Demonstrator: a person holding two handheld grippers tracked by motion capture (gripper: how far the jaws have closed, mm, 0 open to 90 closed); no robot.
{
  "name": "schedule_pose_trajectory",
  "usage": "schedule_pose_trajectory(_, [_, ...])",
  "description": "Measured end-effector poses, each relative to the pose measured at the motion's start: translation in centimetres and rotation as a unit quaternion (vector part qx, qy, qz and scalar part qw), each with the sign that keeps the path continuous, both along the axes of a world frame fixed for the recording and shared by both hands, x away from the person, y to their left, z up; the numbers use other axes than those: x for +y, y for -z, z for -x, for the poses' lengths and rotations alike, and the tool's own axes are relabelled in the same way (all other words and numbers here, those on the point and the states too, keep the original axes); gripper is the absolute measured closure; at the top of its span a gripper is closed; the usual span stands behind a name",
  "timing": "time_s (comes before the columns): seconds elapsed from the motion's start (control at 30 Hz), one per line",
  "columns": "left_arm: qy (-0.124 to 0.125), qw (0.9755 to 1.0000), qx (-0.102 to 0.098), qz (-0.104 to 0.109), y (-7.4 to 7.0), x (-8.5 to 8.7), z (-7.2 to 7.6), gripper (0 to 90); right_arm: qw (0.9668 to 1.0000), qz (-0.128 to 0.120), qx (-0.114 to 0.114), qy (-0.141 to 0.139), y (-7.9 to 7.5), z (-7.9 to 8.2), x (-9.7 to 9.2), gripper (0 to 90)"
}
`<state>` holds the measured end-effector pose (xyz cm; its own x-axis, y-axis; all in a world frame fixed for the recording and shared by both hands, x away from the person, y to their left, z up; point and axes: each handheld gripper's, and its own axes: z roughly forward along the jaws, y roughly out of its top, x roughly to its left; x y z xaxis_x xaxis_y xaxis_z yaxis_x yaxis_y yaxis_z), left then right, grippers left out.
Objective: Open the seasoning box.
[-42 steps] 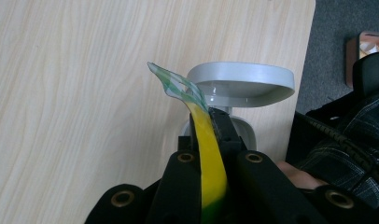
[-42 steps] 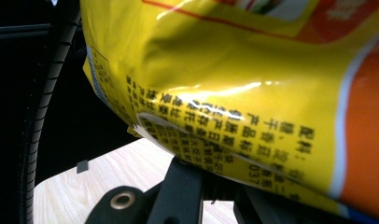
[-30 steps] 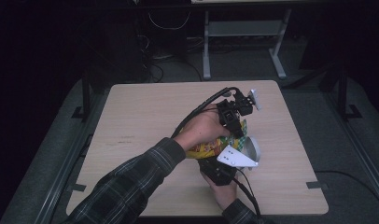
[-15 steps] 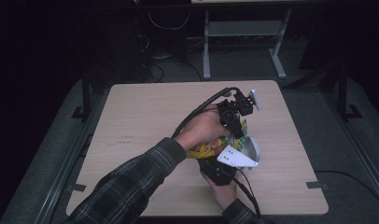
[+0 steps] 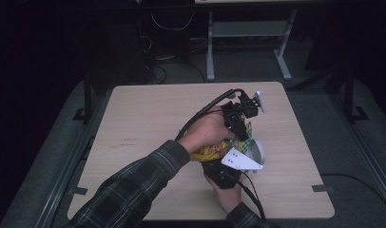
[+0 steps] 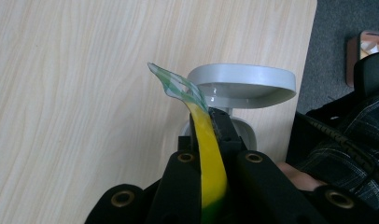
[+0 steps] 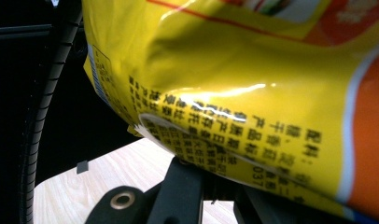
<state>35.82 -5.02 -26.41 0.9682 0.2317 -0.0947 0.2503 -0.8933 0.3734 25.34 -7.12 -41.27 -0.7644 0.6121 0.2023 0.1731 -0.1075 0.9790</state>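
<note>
A yellow snack bag [image 5: 211, 151] hangs over the table [image 5: 148, 123], held between both grippers. My left gripper [image 5: 239, 133], reaching across from the left, is shut on the bag's thin upper edge; in the left gripper view the yellow strip [image 6: 208, 154] runs up between the closed jaws to a green-and-white seal. My right gripper [image 5: 225, 164], under its grey plate, is shut on the bag's lower edge, and the printed yellow-and-orange bag [image 7: 253, 93] covers most of the right gripper view. A grey bowl [image 5: 257, 151] stands just right of the bag, the same bowl [image 6: 243, 86] lying beyond the left jaws.
The wooden table's right edge [image 5: 305, 142] is close beyond the bowl, with dark floor past it. A plaid sleeve [image 5: 134, 185] crosses the table's front. A metal stand [image 5: 243, 38] is on the floor behind the table. Bare wood [image 6: 85, 93] lies left of the bowl.
</note>
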Motion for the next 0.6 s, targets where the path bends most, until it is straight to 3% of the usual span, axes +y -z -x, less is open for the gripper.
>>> schedule_pose_trajectory(0.6, [-0.001, 1.0, 0.002, -0.001, -0.01, -0.14, 0.02, 90.0, 1.0, -0.002, 0.0, 0.001, -0.03, -0.01, -0.06, 90.0])
